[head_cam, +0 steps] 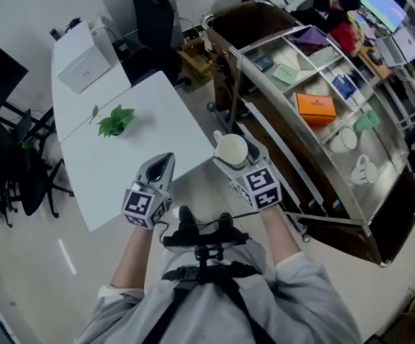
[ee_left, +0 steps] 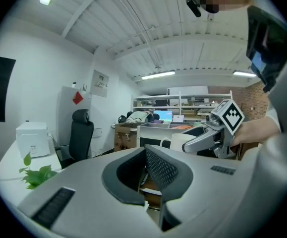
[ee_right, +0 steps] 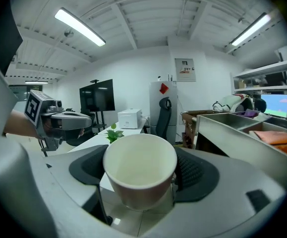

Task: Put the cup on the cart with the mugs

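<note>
The right gripper is clamped on a white paper cup. The cup sits upright between its wide-set jaws, mouth open to the gripper's camera and empty inside, with the dark pads pressing its sides. In the head view the cup hangs in the air, over the floor gap beside the corner of a white rectangular table.

Off to this gripper's right, close by, stands a brown wooden cart with a partitioned metal top. Two white handled mugs rest in one of its compartments, ahead of the gripper and to its right, well apart from the held cup. An orange cardboard box lies in the compartment beyond them.

The left gripper hovers to the left of the right one at about the same height, over the table's near edge. Its jaws are drawn together with nothing between them. Ahead of it on the tabletop lies a small green leafy sprig; further ahead and leftward sits a white box-shaped appliance.
</note>
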Action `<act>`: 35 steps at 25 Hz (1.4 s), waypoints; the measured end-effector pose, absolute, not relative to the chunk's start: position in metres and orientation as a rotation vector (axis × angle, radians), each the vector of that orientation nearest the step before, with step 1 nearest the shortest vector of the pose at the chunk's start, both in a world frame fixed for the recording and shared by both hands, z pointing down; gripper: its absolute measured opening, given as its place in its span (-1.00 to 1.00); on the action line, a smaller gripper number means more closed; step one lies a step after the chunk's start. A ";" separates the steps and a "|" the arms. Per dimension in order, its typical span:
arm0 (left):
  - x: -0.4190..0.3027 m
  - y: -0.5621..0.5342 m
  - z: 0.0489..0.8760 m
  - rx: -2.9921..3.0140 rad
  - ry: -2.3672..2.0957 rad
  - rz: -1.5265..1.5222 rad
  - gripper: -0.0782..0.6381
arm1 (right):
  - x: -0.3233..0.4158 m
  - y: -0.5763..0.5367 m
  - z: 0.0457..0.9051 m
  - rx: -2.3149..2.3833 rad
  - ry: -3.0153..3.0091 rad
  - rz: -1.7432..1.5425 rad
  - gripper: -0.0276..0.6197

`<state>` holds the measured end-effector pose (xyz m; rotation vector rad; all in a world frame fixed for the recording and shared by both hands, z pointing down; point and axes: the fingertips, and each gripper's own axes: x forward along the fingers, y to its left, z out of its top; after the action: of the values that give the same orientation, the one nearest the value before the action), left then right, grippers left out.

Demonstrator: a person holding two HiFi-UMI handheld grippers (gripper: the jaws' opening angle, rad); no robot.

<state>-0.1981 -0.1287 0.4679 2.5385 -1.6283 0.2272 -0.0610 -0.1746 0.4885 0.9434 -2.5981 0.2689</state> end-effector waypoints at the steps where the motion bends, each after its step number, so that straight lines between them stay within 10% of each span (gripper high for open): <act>1: -0.186 -0.131 0.465 2.555 -1.604 0.224 -0.77 | -0.050 -0.173 0.485 0.965 -2.594 0.268 0.39; 35: 0.218 -0.152 0.318 3.157 -0.032 0.038 -0.77 | 0.368 -0.130 0.295 2.234 -1.847 0.122 0.39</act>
<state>0.2179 -0.1524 0.3183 3.1566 -0.0319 0.0376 0.3681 -0.1300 0.2947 2.2339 -1.8470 0.1224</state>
